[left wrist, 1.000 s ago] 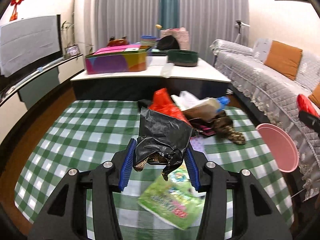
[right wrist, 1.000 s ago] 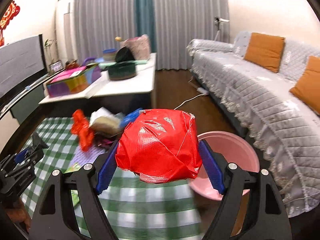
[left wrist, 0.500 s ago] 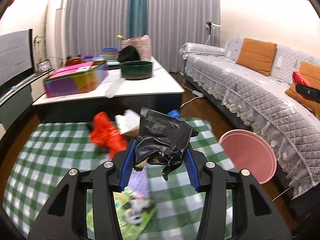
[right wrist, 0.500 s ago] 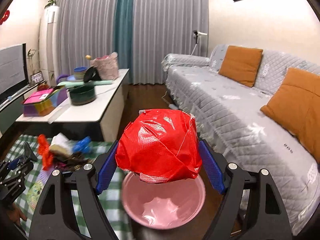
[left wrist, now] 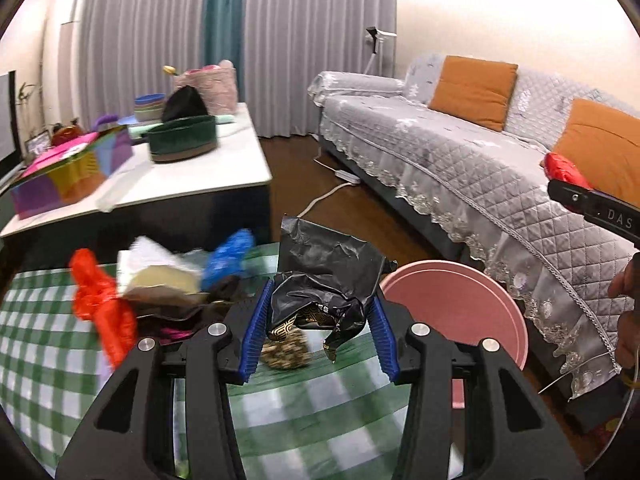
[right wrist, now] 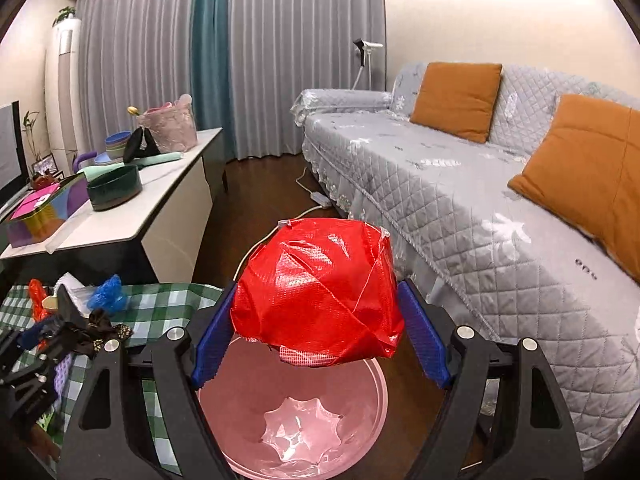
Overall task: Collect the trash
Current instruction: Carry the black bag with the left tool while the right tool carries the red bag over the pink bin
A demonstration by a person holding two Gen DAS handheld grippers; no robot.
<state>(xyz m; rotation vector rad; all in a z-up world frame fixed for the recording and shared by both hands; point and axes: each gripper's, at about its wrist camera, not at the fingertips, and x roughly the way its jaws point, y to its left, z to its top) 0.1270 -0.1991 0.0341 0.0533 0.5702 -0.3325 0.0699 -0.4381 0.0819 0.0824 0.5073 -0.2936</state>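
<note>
My left gripper [left wrist: 318, 334] is shut on a crumpled black wrapper [left wrist: 326, 276] and holds it above the green checked cloth [left wrist: 36, 320], just left of the pink bin [left wrist: 460, 312]. My right gripper [right wrist: 320, 344] is shut on a red crumpled bag [right wrist: 318, 292] and holds it over the open, empty pink bin [right wrist: 296, 420]. A pile of trash lies on the cloth: a red plastic piece [left wrist: 100, 304], a blue plastic piece [left wrist: 228, 256], and paper [left wrist: 156, 272]. The right gripper shows at the right edge of the left wrist view [left wrist: 592, 204].
A white low table [left wrist: 160, 184] with a dark green bowl [left wrist: 182, 144] and a colourful box [left wrist: 68, 172] stands behind the cloth. A grey sofa [right wrist: 480, 200] with orange cushions runs along the right. A white cable lies on the dark floor [right wrist: 312, 200].
Both grippers have swung right, away from the trash pile toward the bin. The red bag now hangs over the bin's opening. The black wrapper is nearer the bin's rim.
</note>
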